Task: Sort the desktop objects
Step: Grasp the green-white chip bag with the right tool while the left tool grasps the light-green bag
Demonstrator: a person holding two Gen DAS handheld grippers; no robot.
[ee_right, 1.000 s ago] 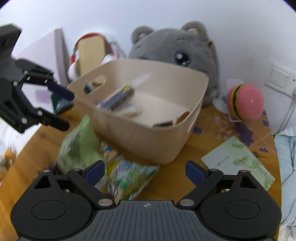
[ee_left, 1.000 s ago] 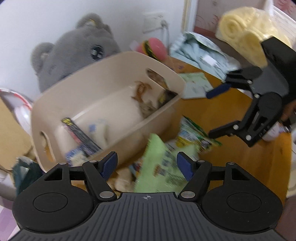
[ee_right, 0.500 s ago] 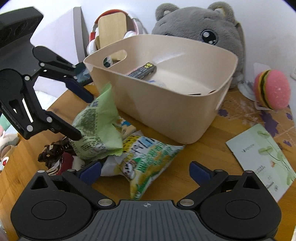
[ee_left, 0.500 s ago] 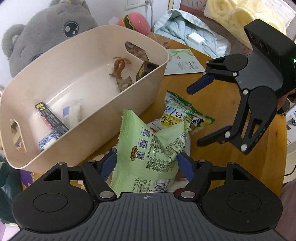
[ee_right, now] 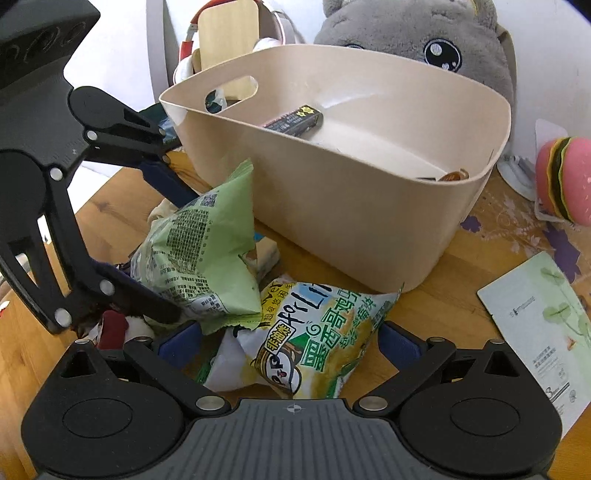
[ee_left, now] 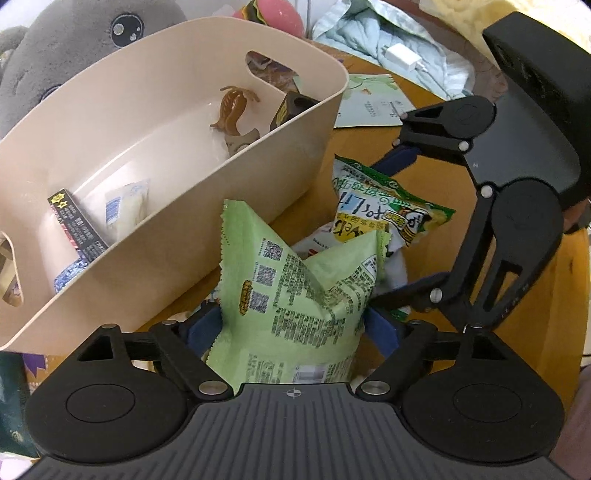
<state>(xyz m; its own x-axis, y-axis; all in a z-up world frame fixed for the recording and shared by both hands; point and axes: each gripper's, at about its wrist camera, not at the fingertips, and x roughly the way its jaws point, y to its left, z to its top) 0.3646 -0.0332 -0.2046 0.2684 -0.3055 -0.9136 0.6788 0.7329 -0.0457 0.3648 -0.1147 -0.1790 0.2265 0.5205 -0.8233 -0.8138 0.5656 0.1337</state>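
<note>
1. Pale green foil-film snack bag (ee_left: 295, 295), item in hand: sits between the blue pads of the left gripper (ee_left: 291, 328), which pinches its lower body. The bag stands crumpled, serrated top edge up, just beside the near wall of the bin. Judged light, soft and crackly, somewhat slippery; a hold low across the puffed middle looks secure, though hard squeezing could crush the contents. Back panel shows QR codes and dense small print, not legible.
2. Yellow-green-white snack bag (ee_right: 314, 343): lies flat on the wooden table (ee_right: 461, 269), between the spread fingers of the right gripper (ee_right: 291, 343), which has not closed on it. Large Chinese lettering and a cartoon face show; no brand can be read with confidence. Likely equally light; best taken across its width.
3. Small dark wrappers (ee_right: 110, 325) beside the green bag: too hidden to identify.
4. Beige plastic bin (ee_left: 325, 110), with handle slots: holds a black bar-shaped packet with yellow stars (ee_left: 75, 225), a white sachet (ee_left: 125, 206), a brown toy creature (ee_left: 232, 110).
5. Pale green leaflet (ee_right: 543, 317), flat on the table, print too small.
6. Grey plush toy (ee_right: 424, 33) and pink burger toy (ee_right: 565, 181), behind the bin.
</note>
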